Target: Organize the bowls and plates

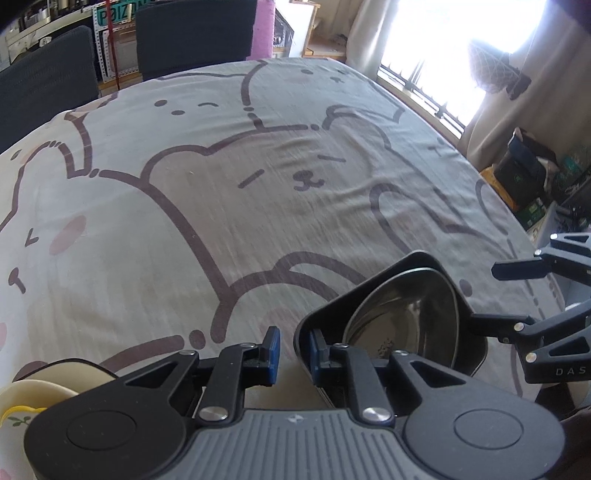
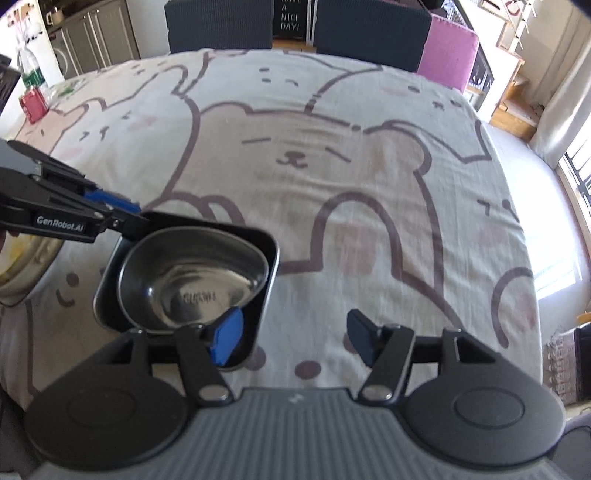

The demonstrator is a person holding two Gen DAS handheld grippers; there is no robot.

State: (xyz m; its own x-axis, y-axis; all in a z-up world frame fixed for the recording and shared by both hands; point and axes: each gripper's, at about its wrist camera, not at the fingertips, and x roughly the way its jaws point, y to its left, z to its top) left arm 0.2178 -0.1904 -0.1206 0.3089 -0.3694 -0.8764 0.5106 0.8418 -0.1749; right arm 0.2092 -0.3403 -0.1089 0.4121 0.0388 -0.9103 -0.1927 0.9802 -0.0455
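Observation:
A black square plate (image 2: 264, 240) lies on the bear-print tablecloth, with a rounded steel bowl (image 2: 192, 277) resting inside it. In the left wrist view the plate (image 1: 332, 306) and the bowl (image 1: 406, 314) lie at the lower right. My left gripper (image 1: 293, 349) straddles the plate's near rim, its jaws a small gap apart, not pressed on it. My right gripper (image 2: 291, 339) is open and empty, its left pad over the plate's near corner; it also shows in the left wrist view (image 1: 524, 291).
Cream plates and a bowl with a yellow rim (image 1: 33, 402) stand at the left table edge. A red can (image 2: 33, 105) and a bottle (image 2: 31, 70) stand at the far left. Dark chairs (image 2: 221, 22) and a pink chair (image 2: 447, 51) line the far side.

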